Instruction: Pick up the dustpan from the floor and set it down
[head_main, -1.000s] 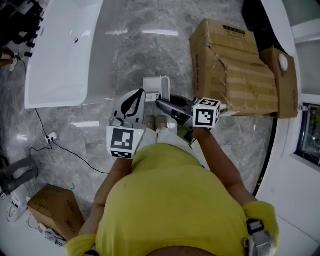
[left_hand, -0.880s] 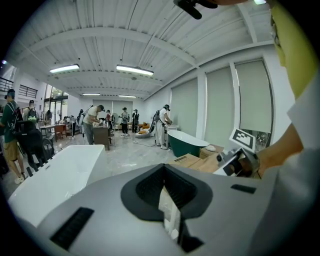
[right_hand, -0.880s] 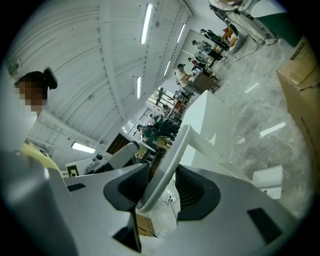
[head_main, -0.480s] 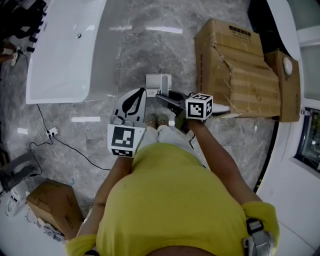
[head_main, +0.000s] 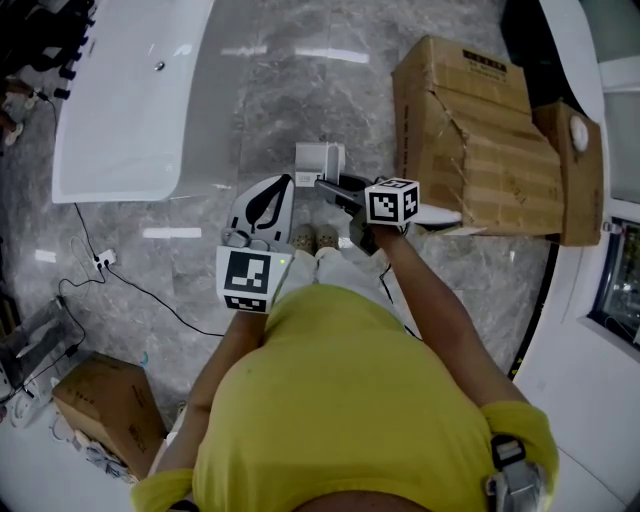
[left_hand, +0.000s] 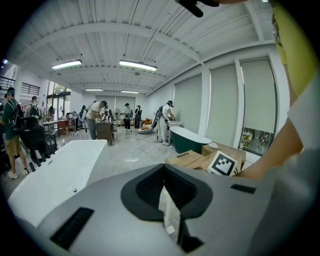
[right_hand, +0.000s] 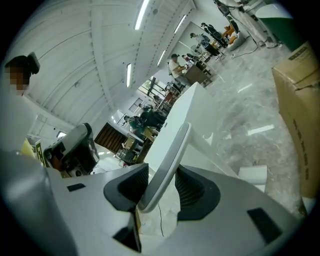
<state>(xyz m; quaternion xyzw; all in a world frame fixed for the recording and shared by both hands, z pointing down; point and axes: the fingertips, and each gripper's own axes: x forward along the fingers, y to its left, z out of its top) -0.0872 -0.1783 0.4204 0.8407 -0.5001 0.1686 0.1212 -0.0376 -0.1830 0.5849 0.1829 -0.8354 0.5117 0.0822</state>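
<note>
While the right claw (right_hand: 162, 175) stays pinched on the pale handle of the dustpan (right_hand: 172, 150), which crosses its pads at a slant, we see that its marker cube (head_main: 392, 201) has slid left and away from our body since a second ago. It is now nearer the small white box (head_main: 317, 160) on the grey marble floor (head_main: 290, 90). The handle is held up in front of our feet; we cannot make out the pan itself. The left claw (left_hand: 167, 190) is pressed together, gripping nothing, and its cube (head_main: 247, 280) sits where it was. We count two claws, one dustpan handle and one white box. There are three cardboard cartons: a big torn one (head_main: 470, 130), one beside it (head_main: 572, 170) and a small one well apart (head_main: 105, 415). There are two bathtubs, one white (head_main: 120, 110) and one dark green (left_hand: 189, 140).
</note>
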